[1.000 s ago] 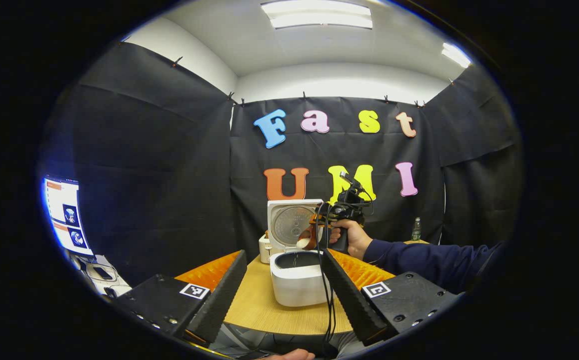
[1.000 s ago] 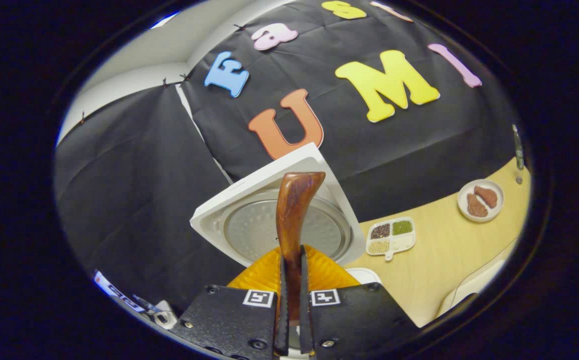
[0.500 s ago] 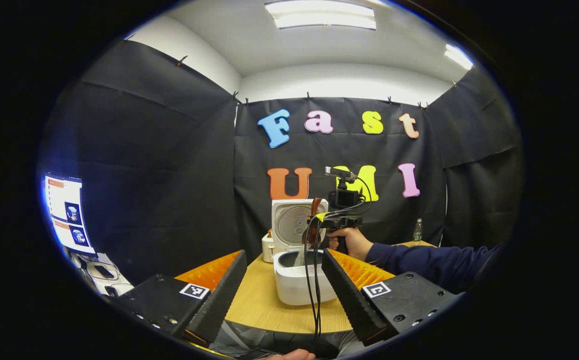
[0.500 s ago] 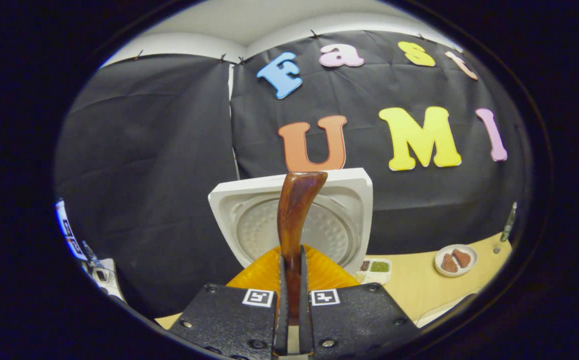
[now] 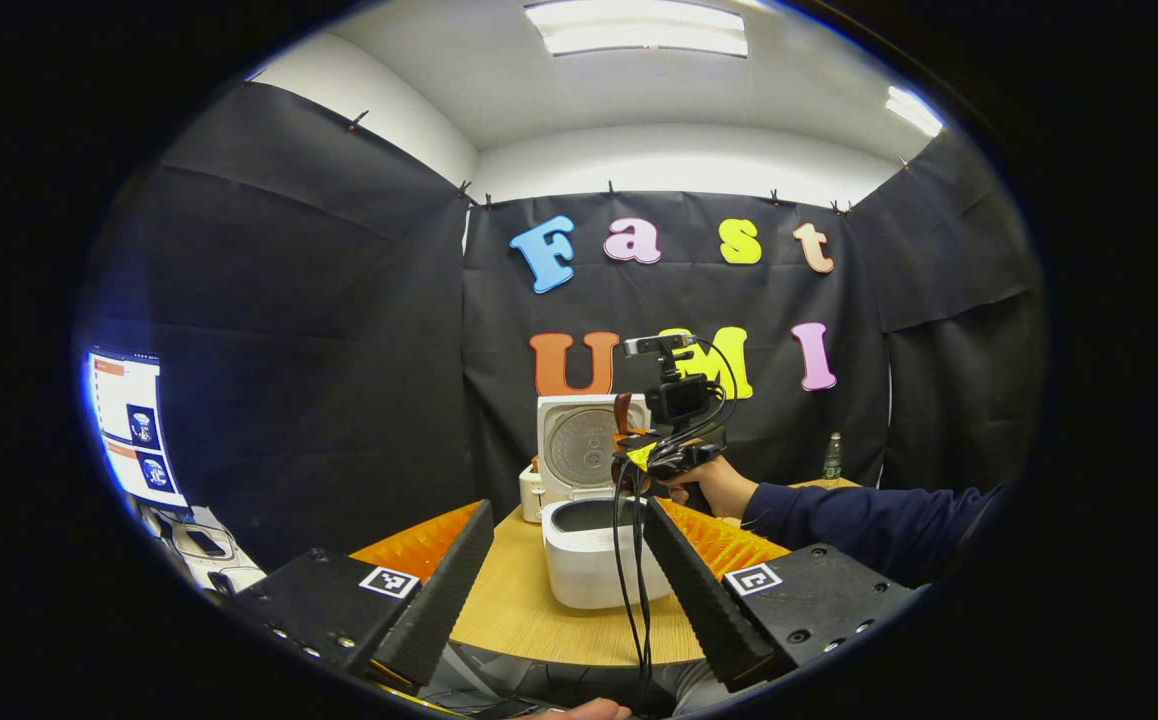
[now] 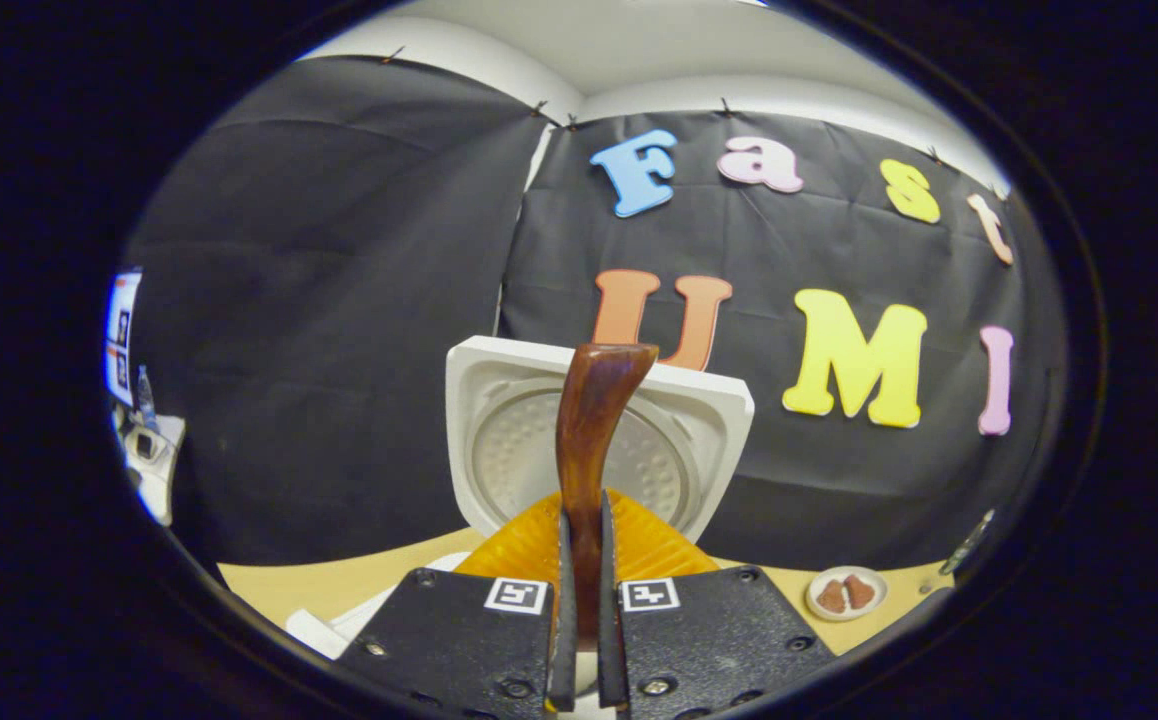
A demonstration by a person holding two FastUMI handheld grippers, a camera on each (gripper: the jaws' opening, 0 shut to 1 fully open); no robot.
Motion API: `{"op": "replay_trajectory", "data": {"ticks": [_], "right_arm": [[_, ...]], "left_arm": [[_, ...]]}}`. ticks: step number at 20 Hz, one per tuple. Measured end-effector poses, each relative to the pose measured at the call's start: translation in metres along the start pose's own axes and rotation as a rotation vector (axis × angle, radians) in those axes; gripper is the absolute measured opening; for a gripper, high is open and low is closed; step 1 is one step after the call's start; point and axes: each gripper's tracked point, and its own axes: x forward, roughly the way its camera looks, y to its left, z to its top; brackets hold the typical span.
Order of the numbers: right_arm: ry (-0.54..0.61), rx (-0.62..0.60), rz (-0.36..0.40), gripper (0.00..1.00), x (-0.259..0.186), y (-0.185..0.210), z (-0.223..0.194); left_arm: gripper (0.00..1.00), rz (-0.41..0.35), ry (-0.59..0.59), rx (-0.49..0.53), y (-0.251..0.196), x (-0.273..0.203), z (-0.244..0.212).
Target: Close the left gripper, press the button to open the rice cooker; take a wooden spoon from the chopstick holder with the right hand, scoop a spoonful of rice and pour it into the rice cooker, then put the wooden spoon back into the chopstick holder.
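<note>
The right gripper (image 6: 580,640), its fingers pressed tight on the handle of the wooden spoon (image 6: 589,440), now holds the utensil upright with the handle end rising in front of the rice cooker's raised lid (image 6: 499,400); a second ago the same view was rolled sharply to one side, with the lid canted and a divided grain tray in sight, and it has since levelled and swung left. Seen from the left gripper view, the hand (image 5: 714,487) carrying that gripper has come up from a low tilt over the rice cooker (image 5: 589,550) to a level hold just above the pot's right rim. That change suggests the pour into the pot is finished, leaving only the return of the spoon to the chopstick holder (image 5: 531,492), which stands just beside the cooker on its left, beyond the pot from the spoon. The spoon's bowl sits below the fingers and cannot be seen. The left gripper (image 5: 564,580) hangs back near the table (image 5: 529,620) edge, its jaws spread wide and holding nothing.
</note>
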Motion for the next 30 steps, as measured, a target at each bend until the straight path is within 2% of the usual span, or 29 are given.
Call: {"op": "replay_trajectory", "data": {"ticks": [3,5,11,19,30], "right_arm": [[-0.034,-0.113,0.003,0.14,-0.005,0.002,-0.002],[-0.049,-0.141,-0.008,0.14,-0.014,0.000,-0.003],[-0.042,-0.034,-0.028,0.15,-0.035,-0.028,-0.002],[-0.057,0.049,-0.126,0.16,-0.088,-0.125,-0.003],[-0.055,0.103,-0.299,0.17,-0.165,-0.277,-0.036]], "left_arm": [[0.96,-0.012,0.001,-0.002,-0.008,0.000,0.000],[0.95,-0.018,0.005,0.000,-0.013,0.004,0.000],[0.95,0.017,0.007,0.004,-0.016,0.015,0.000],[0.96,-0.015,0.020,0.005,-0.047,0.036,0.006],[0.96,-0.090,0.045,0.031,-0.110,0.066,-0.001]]}}
